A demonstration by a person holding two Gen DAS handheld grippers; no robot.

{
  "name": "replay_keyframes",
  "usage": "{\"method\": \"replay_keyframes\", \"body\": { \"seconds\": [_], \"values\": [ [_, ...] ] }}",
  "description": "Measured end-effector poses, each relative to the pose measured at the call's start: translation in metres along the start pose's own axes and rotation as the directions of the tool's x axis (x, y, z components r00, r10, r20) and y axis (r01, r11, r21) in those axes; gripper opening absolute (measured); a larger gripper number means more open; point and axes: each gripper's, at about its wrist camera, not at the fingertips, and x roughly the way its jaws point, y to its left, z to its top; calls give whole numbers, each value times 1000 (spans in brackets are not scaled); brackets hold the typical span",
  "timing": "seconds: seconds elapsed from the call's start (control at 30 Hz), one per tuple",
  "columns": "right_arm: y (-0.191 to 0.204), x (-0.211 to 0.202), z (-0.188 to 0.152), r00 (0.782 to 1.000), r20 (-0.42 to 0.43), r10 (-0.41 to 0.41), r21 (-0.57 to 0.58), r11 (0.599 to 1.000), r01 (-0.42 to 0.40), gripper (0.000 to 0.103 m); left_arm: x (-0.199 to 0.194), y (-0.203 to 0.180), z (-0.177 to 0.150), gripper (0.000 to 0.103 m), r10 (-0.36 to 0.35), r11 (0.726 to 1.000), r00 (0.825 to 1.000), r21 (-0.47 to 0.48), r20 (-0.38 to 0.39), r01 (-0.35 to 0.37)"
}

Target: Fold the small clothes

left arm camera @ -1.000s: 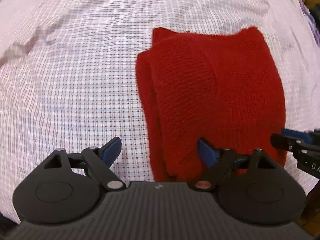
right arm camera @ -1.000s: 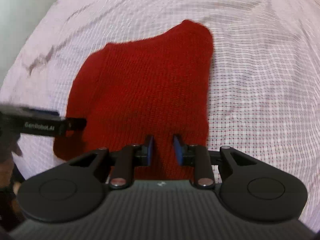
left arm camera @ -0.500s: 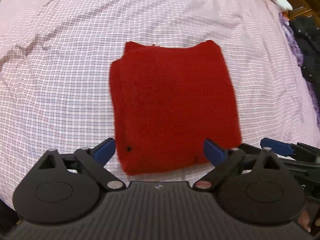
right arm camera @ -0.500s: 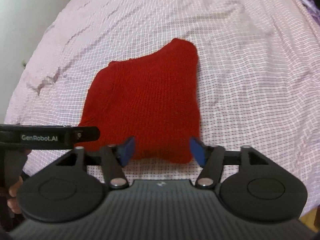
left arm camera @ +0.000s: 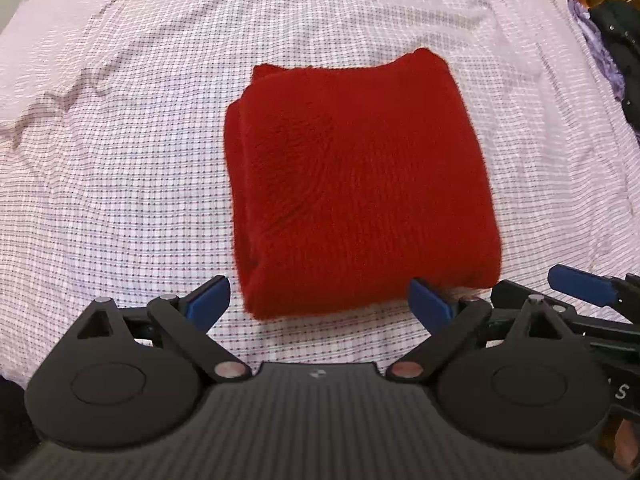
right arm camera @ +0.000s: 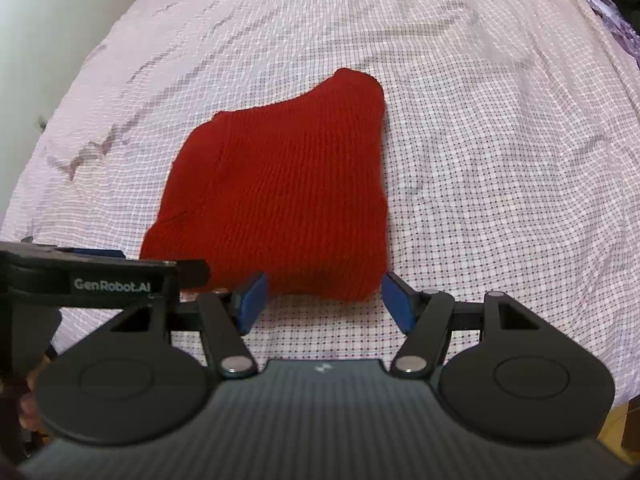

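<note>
Looking down past the left gripper [left arm camera: 320,304], its blue pads sit spread wide with nothing between them, just checked sheet showing in the gap. Its jaws have just been opening, and they're fully let go of the cloth. The folded red knit garment [left arm camera: 356,184] lies flat on the pink checked bedsheet [left arm camera: 120,140] just beyond the fingertips, with its near edge lined up roughly between the two pads but not touching either, as far as I can tell.

Same story for the right gripper [right arm camera: 322,300]: jaws have just been opening, pads apart, nothing pinched. In its view the red bundle's near edge sits right ahead of the tips, slightly left of centre. The two grippers are side by side, each poking into the other's frame at the edge.

The stacked layers of the fold show along the garment's left side in the left wrist view. What kind of garment it is, I can't make out from this. A dark and purple pile of clothes [left arm camera: 612,48] is cut off at the far right corner. A bit of a hand [right arm camera: 28,408] peeks in at the lower left, mostly hidden behind the gripper body.
</note>
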Motion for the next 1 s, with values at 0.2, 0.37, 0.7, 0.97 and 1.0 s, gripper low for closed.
{"method": "replay_keyframes", "body": {
  "seconds": [0.2, 0.37, 0.7, 0.97, 1.0],
  "values": [
    [3, 4, -3, 1000, 2, 10, 12, 1000, -10, 66, 2, 4, 0, 98, 12, 1000, 1000, 3, -7, -12],
    [2, 5, -5, 1000, 5, -5, 24, 1000, 5, 66, 6, 5, -1, 98, 5, 1000, 1000, -4, -27, -5],
    [4, 5, -5, 1000, 18, -22, 25, 999, 22, 66, 8, 4, 1, 98, 30, 1000, 999, 5, -37, -30],
    [1, 7, -2, 999, 28, -26, 44, 999, 25, 66, 8, 4, 3, 98, 35, 999, 999, 7, -34, -35],
    [0, 8, -3, 999, 26, -28, 47, 999, 27, 66, 9, 5, 4, 98, 36, 999, 999, 6, -38, -36]
  ]
}}
